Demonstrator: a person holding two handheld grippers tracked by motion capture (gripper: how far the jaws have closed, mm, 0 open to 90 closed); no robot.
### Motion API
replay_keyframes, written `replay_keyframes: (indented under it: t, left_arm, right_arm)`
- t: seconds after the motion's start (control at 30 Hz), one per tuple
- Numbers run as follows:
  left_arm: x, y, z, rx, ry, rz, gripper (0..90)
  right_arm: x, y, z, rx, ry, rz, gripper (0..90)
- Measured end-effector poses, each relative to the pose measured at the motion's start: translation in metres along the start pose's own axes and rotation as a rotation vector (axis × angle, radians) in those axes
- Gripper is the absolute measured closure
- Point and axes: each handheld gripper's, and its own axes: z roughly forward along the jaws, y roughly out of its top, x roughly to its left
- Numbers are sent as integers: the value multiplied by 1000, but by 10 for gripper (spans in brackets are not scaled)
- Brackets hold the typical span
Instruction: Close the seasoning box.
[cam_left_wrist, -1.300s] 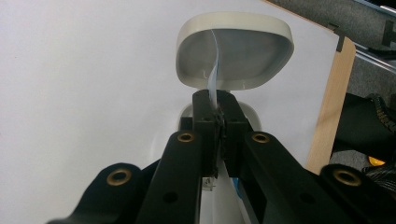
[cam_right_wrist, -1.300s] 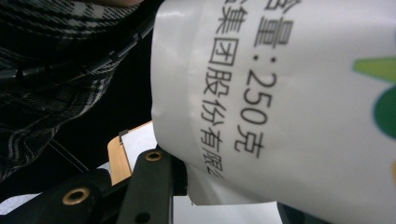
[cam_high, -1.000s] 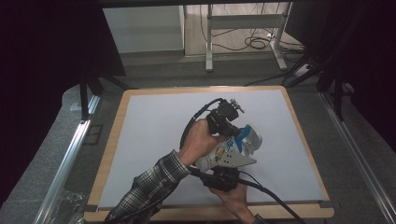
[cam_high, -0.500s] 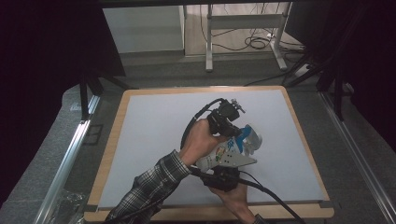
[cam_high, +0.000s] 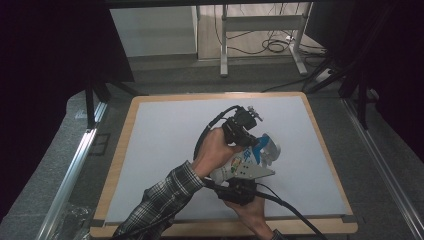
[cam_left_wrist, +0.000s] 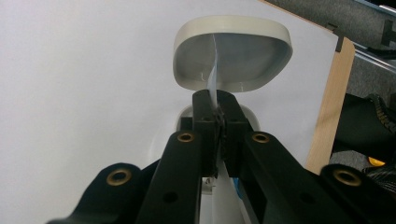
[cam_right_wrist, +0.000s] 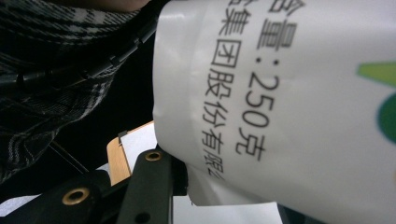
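High view: we see a white board (cam_high: 165, 150) with a wooden rim lying on the table. Near its middle, toward the right, the two hands meet over a white pouch (cam_high: 239, 167) with blue print. The left gripper (cam_high: 245, 134) comes in from above the pouch, carried by the left hand (cam_high: 216, 152) on a plaid sleeve (cam_high: 160, 200). The right gripper (cam_high: 240, 187) sits at the near edge of the pouch, with the right hand (cam_high: 252, 210) under it. Beside the pouch, on its far right side, we see a pale bowl (cam_high: 270, 149).

Left gripper view: we see the jaws pressed together on a thin, pale sheet edge of the pouch (cam_left_wrist: 214, 79), which rises between the fingertips. The left gripper (cam_left_wrist: 217, 109) is therefore clamped on the pouch edge. Just beyond the tips stands the bowl (cam_left_wrist: 233, 56), its opening turned toward us, over the white board (cam_left_wrist: 84, 70).

Right gripper view: we see the pouch (cam_right_wrist: 289, 102) very close, white, with black printed characters and a patch of green at the right. One black jaw (cam_right_wrist: 154, 186) presses against its lower left side; the other jaw is hidden behind the pouch. The right gripper is grasping the pouch. The plaid sleeve (cam_right_wrist: 51, 60) lies behind, at upper left.
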Motion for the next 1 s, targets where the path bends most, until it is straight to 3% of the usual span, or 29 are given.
replay_keyframes:
  t: [1.0]
  left_arm:
    - [0,-4,0,-22,-1,1,879]
  right_arm:
    - [0,-2,1,14,-6,-7,649]
